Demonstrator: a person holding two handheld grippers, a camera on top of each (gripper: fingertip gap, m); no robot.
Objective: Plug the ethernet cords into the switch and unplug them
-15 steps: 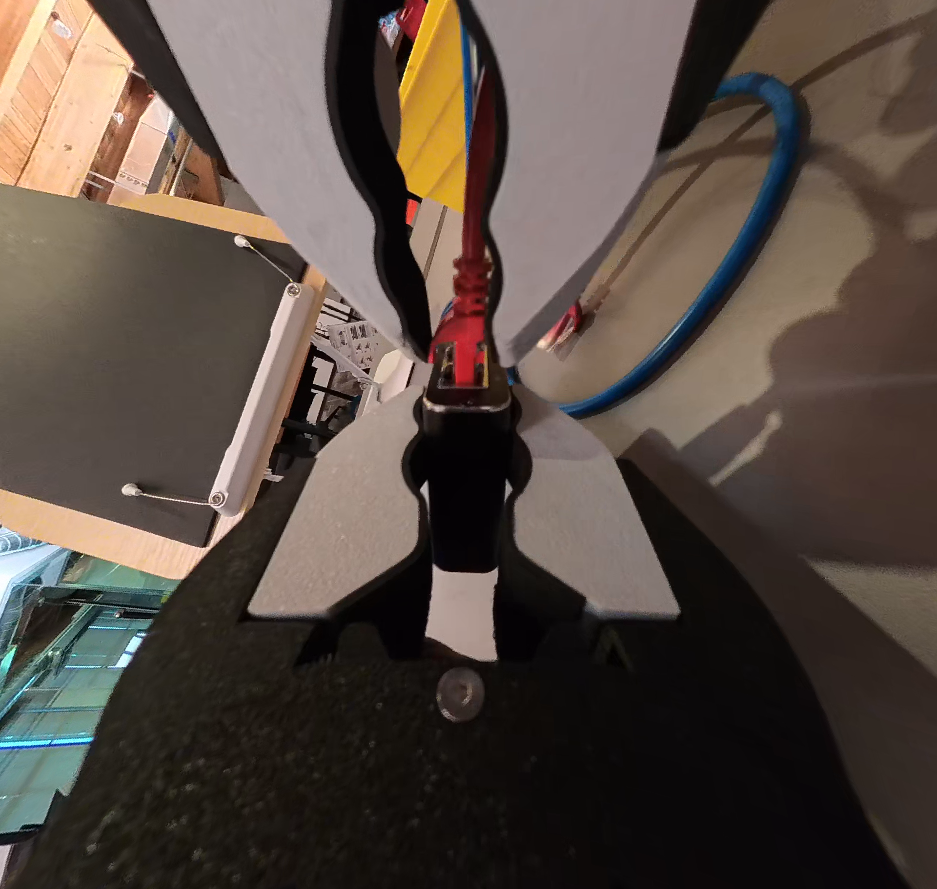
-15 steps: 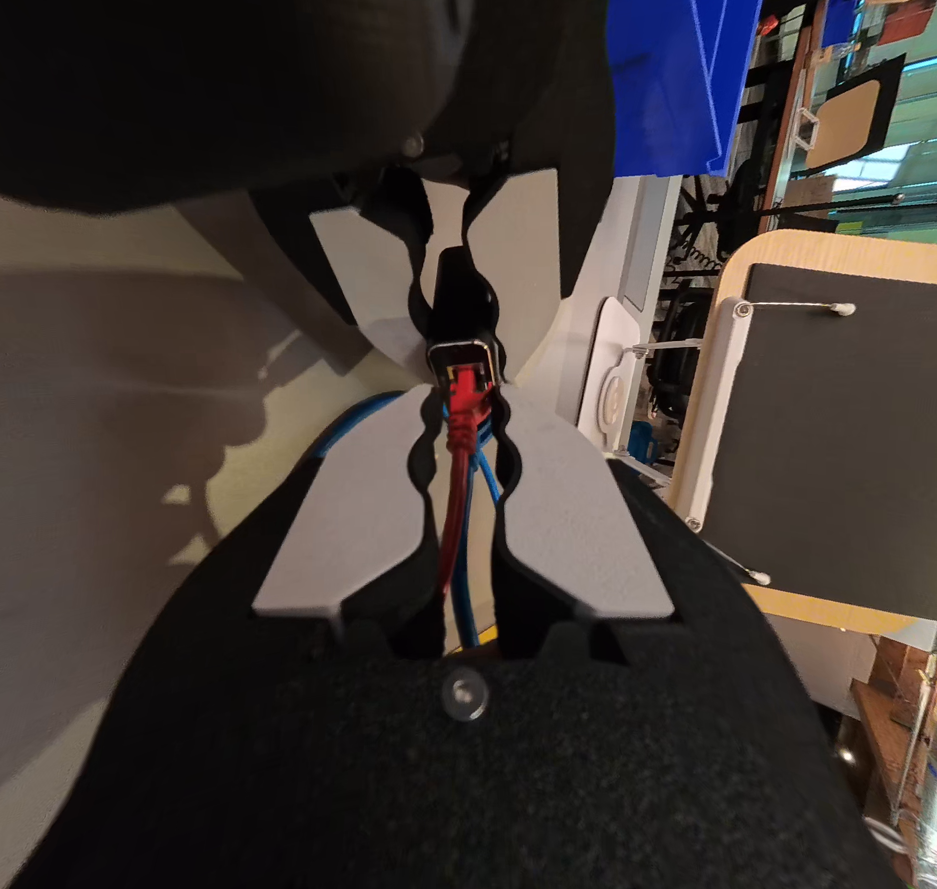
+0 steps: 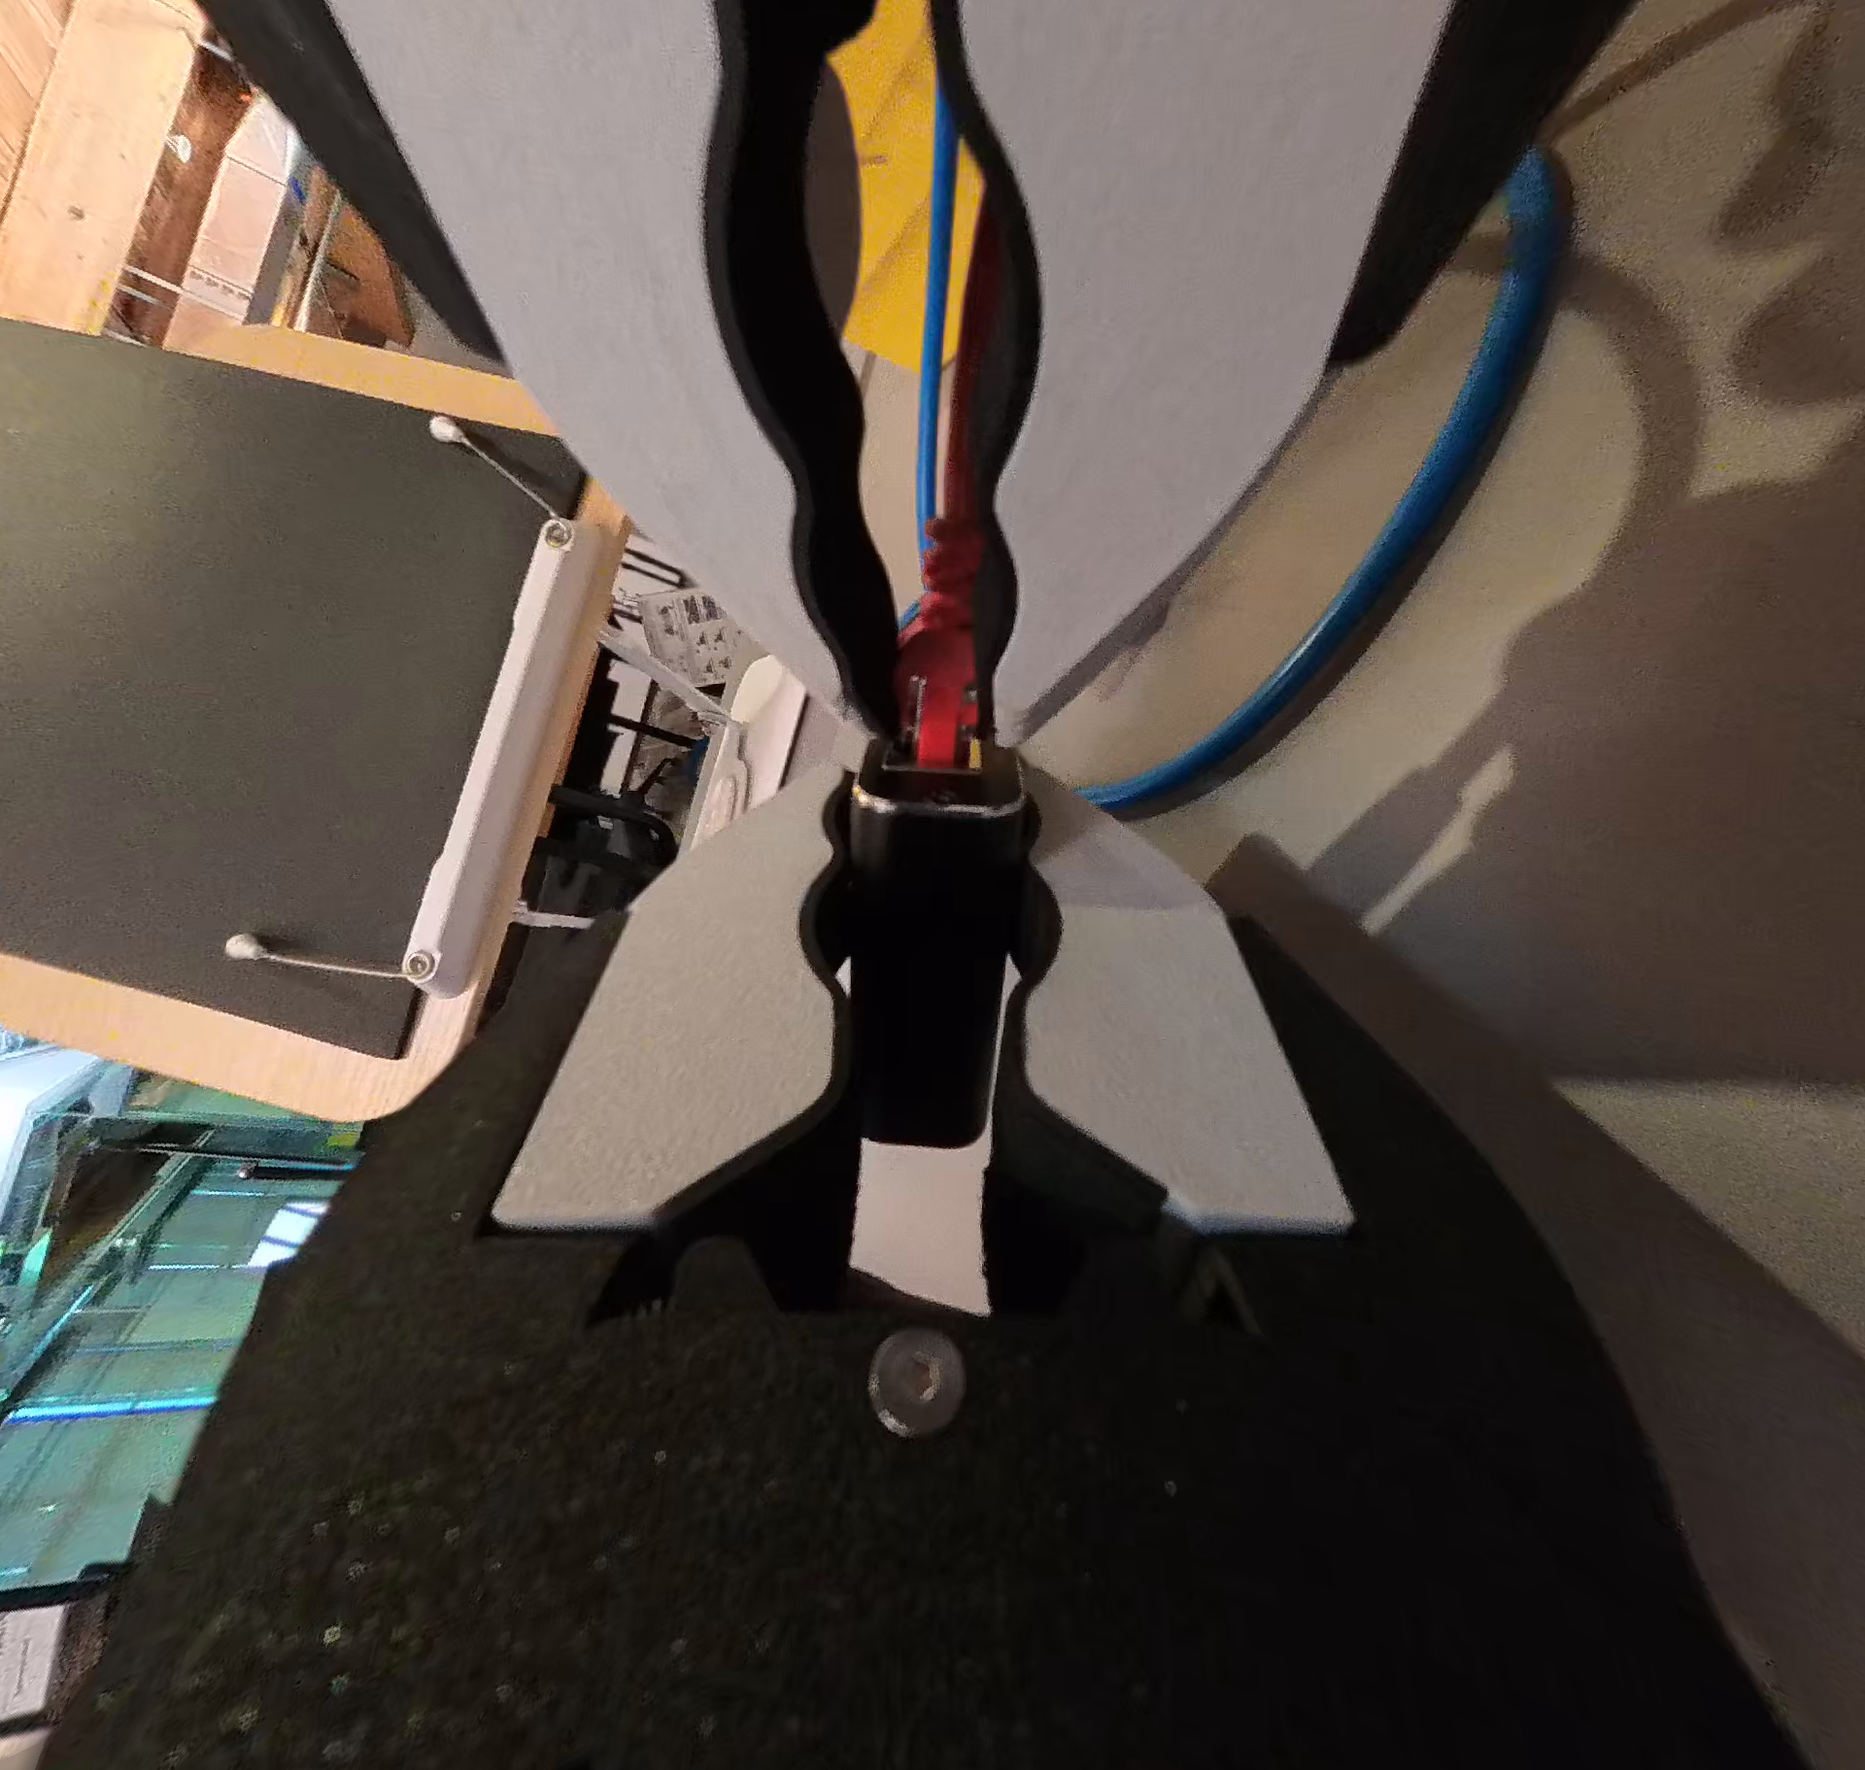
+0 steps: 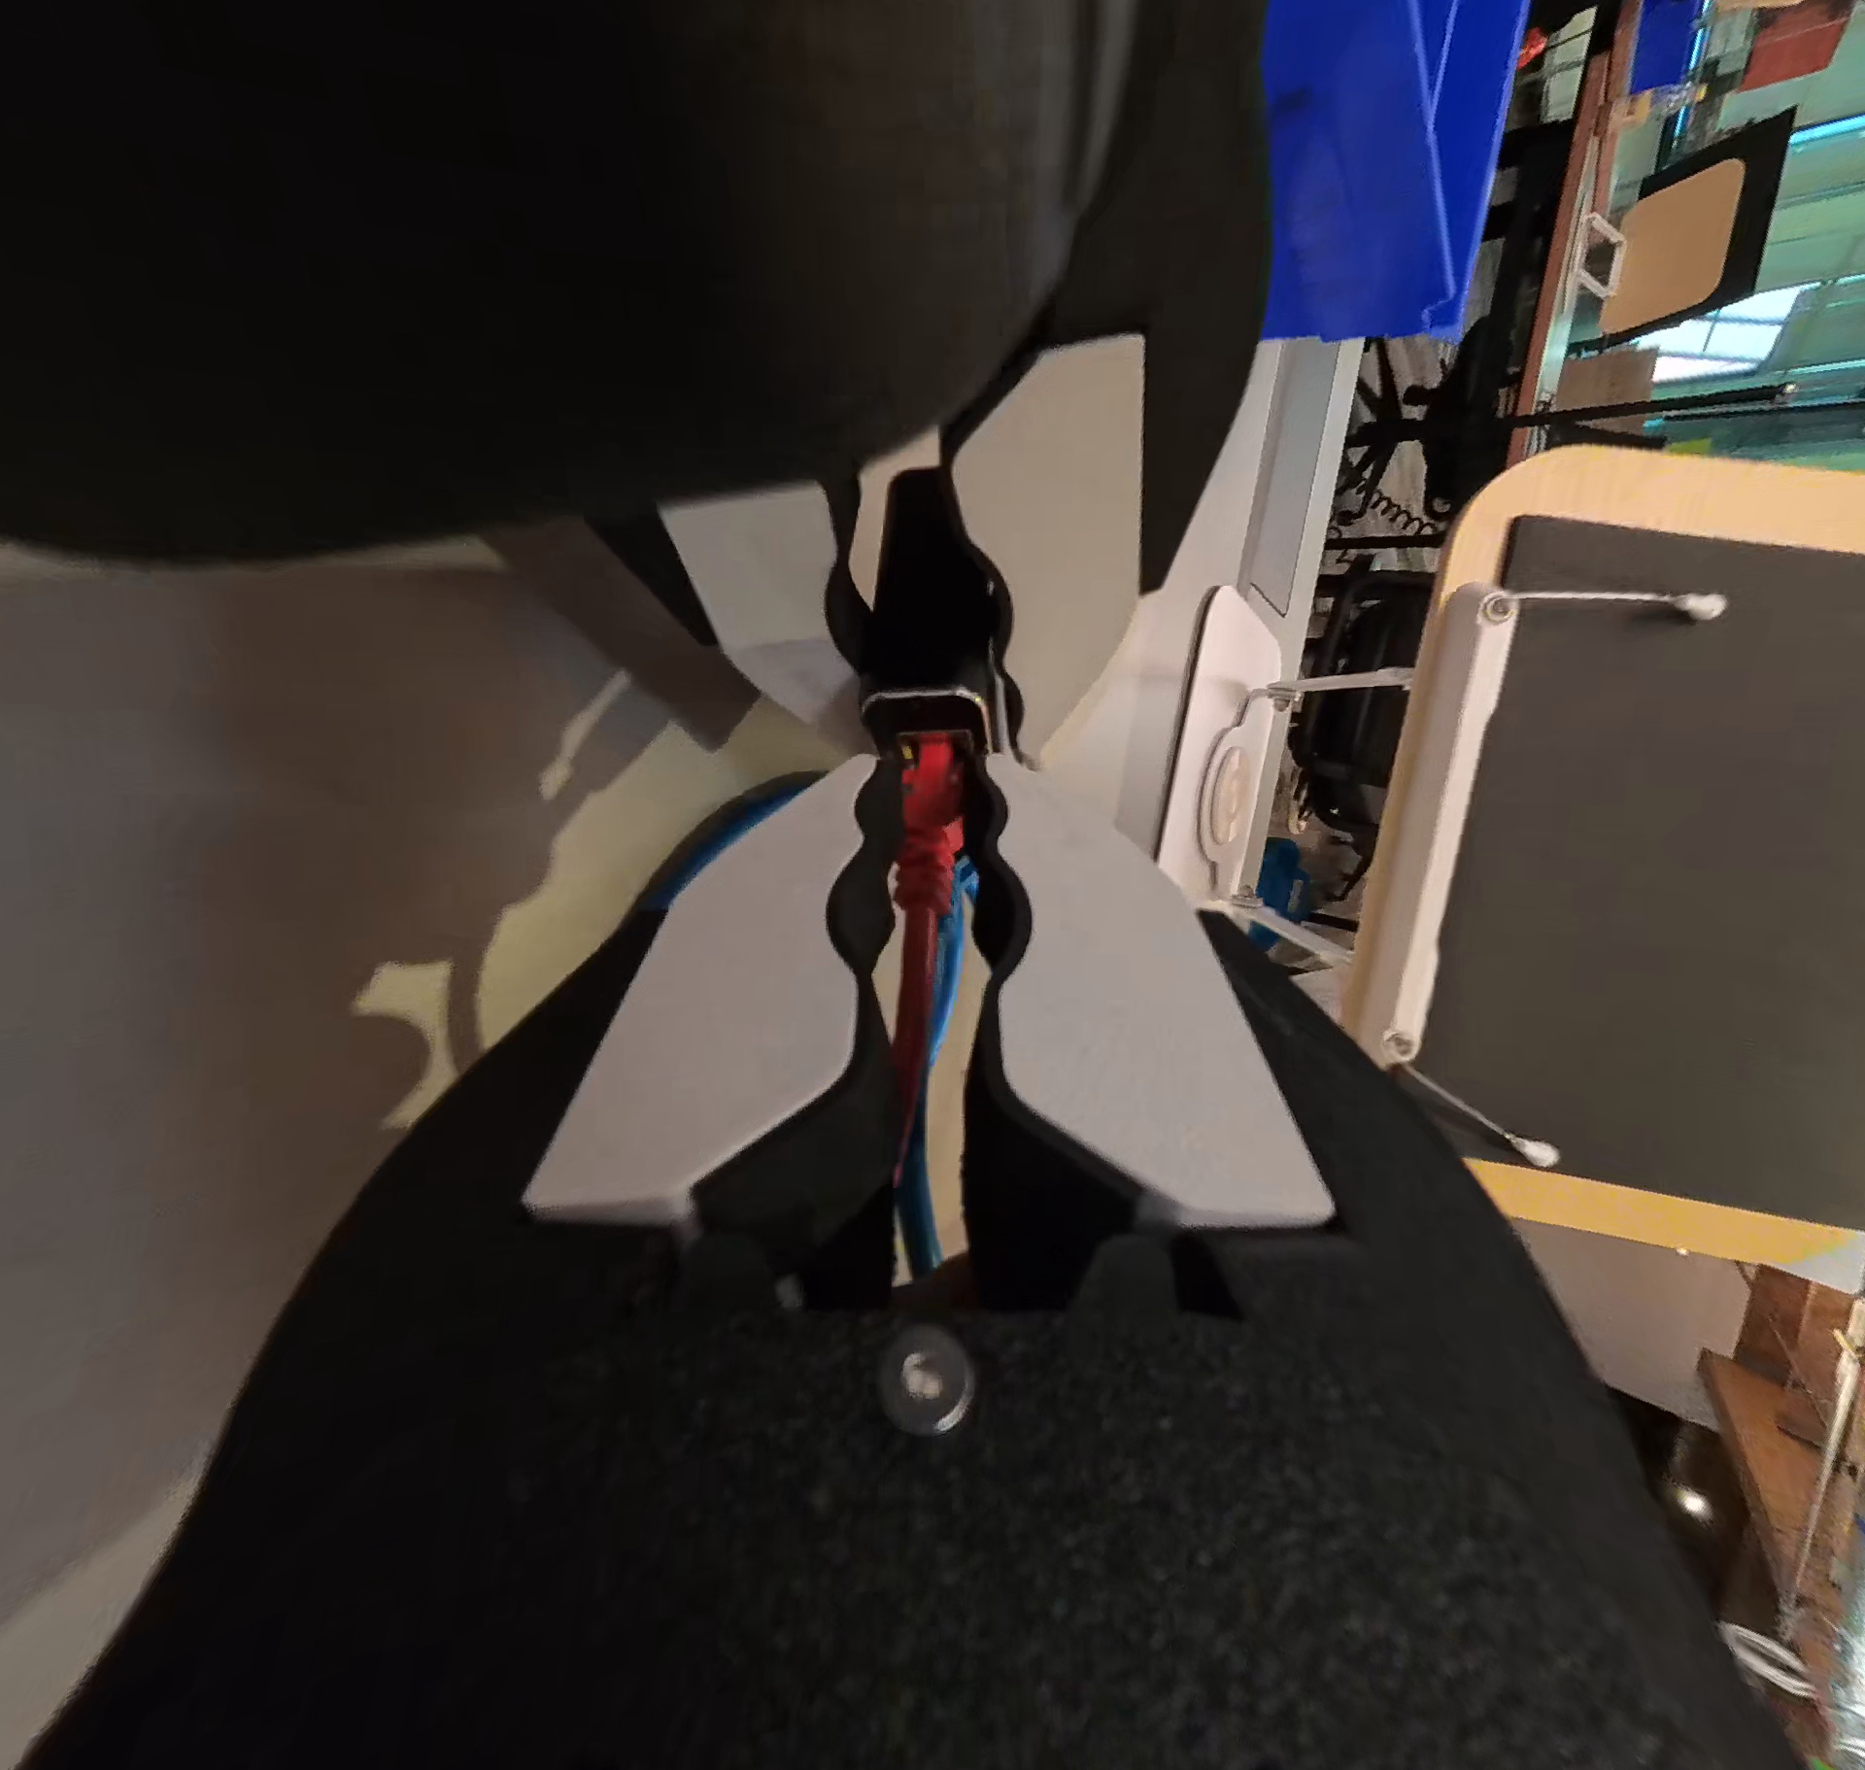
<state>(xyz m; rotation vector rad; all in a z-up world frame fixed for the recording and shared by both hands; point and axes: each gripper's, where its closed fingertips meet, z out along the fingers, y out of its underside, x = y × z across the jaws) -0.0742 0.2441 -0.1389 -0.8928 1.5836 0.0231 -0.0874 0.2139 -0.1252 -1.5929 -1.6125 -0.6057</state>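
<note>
**Both hand-held grippers meet nose to nose at the switch port**

Item 1. Your left hand-held gripper [image 3: 934, 818]: pinching the black switch [image 3: 928, 965] between its grey fingers [image 3: 706, 1035]; the open port faces away from you.

Item 2. Your right hand-held gripper [image 4: 934, 813]: closed on the red ethernet cord [image 4: 916, 995] just behind its plug [image 4: 934, 773], which sits in the mouth of the switch [image 4: 923, 611]. How deep it is seated, you cannot tell.

Item 3. Blue ethernet cord [image 3: 1413, 551]: loops over the pale desk [image 3: 1665, 611] to your right in the left wrist view, and runs alongside the red cord between the right gripper's fingers [image 4: 747, 1015].

Item 4. Obstructions: each gripper fills the upper part of the other's view, hiding most of the desk beyond.

Item 5. Surroundings: a black panel with pale wood edging [image 3: 222, 672] and a white bracket [image 3: 495, 763]; a yellow bin [image 3: 898, 127] glimpsed between the fingers; a blue bin [image 4: 1403, 107] above in the right wrist view; wooden shelving [image 3: 111, 137] at the far left.
</note>
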